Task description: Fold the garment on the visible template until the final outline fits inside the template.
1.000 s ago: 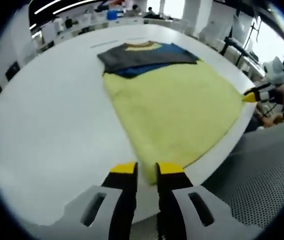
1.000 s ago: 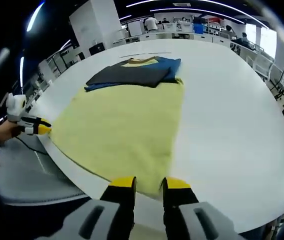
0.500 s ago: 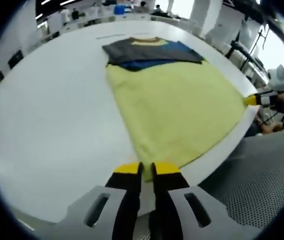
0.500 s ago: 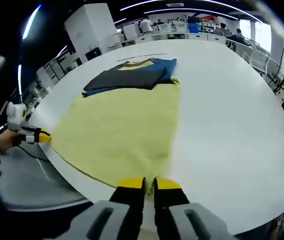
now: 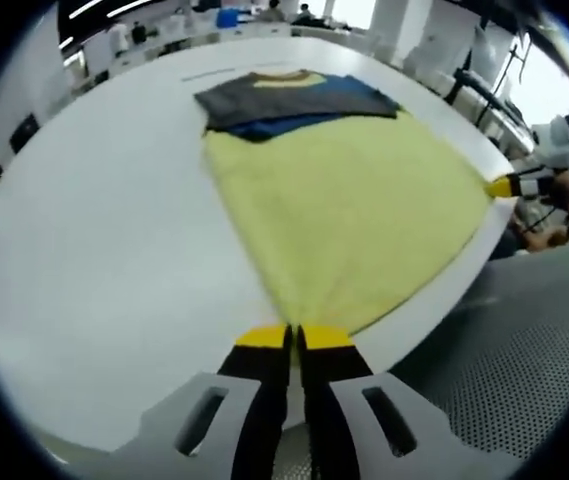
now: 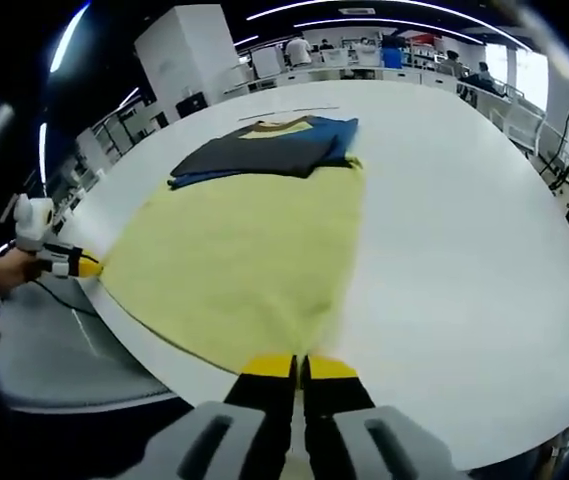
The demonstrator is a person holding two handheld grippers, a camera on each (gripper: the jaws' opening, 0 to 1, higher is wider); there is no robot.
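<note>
Left tool (image 5: 293, 337), right tool (image 6: 298, 366): both clamped on yellow garment (image 5: 349, 215) hem corners.

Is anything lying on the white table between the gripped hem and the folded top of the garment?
Nothing visible: both grippers, left and right, pinch the hem corners of the yellow garment with dark folded sleeves, and its surface is bare.

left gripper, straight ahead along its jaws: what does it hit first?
The left gripper is already shut on the near hem of the yellow garment, so it meets that cloth at once. Farther along lies the folded dark sleeve section, though depth is uncertain.
</note>
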